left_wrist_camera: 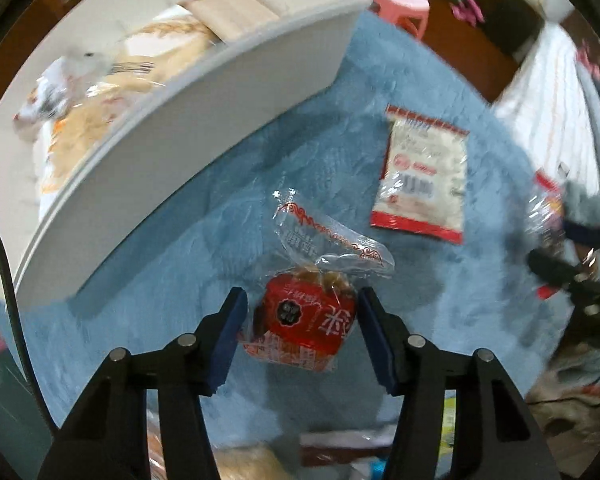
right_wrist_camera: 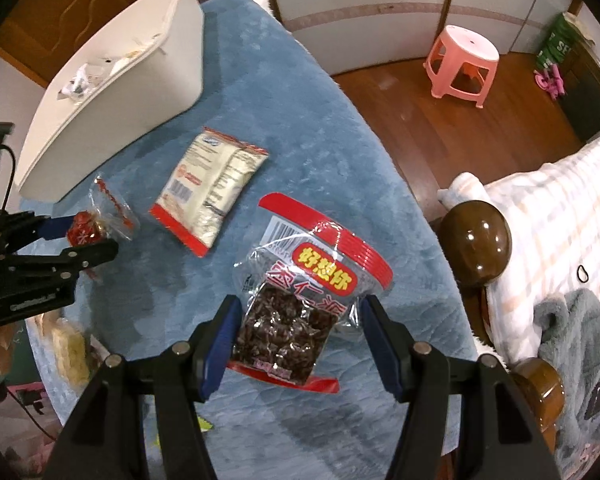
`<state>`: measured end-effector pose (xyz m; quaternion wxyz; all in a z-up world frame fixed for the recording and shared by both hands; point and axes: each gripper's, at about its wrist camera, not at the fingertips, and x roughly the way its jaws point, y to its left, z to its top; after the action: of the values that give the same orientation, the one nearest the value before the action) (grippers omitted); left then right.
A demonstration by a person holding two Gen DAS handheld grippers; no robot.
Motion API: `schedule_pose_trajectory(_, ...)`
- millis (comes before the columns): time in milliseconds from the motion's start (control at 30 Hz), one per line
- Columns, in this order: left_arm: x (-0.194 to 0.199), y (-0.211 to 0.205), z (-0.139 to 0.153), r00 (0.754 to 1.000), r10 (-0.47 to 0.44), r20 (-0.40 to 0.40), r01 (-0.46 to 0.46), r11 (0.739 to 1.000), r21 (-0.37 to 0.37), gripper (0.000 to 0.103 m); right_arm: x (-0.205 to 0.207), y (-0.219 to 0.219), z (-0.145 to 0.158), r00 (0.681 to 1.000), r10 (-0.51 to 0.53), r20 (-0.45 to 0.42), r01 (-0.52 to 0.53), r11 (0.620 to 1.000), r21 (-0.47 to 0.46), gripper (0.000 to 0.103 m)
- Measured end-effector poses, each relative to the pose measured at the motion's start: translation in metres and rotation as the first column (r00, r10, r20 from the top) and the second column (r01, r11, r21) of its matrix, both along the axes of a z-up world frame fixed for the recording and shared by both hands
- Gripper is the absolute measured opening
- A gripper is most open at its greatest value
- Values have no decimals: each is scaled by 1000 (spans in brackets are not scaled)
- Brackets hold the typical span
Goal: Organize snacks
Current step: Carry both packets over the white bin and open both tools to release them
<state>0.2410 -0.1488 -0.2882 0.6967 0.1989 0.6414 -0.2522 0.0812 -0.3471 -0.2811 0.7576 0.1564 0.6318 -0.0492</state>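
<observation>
My left gripper point(left_wrist_camera: 300, 320) is open, its blue pads on either side of a small red snack packet point(left_wrist_camera: 306, 320) in clear wrap lying on the blue cloth point(left_wrist_camera: 220, 240). My right gripper point(right_wrist_camera: 298, 332) is open around a red-rimmed clear bag of dark dried fruit point(right_wrist_camera: 300, 312). A white and red snack bag point(left_wrist_camera: 422, 176) lies flat between them and also shows in the right wrist view point(right_wrist_camera: 208, 188). A white storage bin point(left_wrist_camera: 204, 92) holding several bread-like snacks stands at the far left; it shows in the right wrist view point(right_wrist_camera: 112, 92) too.
The left gripper point(right_wrist_camera: 76, 244) appears at the left of the right wrist view. More packaged snacks point(right_wrist_camera: 70, 352) lie at the table's near left edge. A pink stool point(right_wrist_camera: 462, 64) stands on the wooden floor. A bed point(right_wrist_camera: 560, 208) with brown knobs is at the right.
</observation>
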Motion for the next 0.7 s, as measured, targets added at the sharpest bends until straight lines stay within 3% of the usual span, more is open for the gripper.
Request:
schedule_pose_trajectory(233, -17, 34, 65, 991, 116, 62, -107, 986, -125, 55, 6, 20, 25, 996, 56, 65, -58, 998, 31, 62)
schedule_pose_trajectory(367, -20, 51, 100, 966, 214, 142, -192, 969, -156, 55, 23, 43, 57, 982, 127, 142, -133, 990, 36, 62)
schedule_pose_trajectory(567, 2, 82, 161, 894, 354, 273, -301, 928, -218, 55, 64, 76, 119, 929, 222, 297, -231, 973, -3, 62)
schedule_pose_trajectory(700, 16, 92, 201, 824, 413, 388, -345, 909, -234, 56, 89, 90, 165, 878, 253, 407, -261, 965, -36, 62)
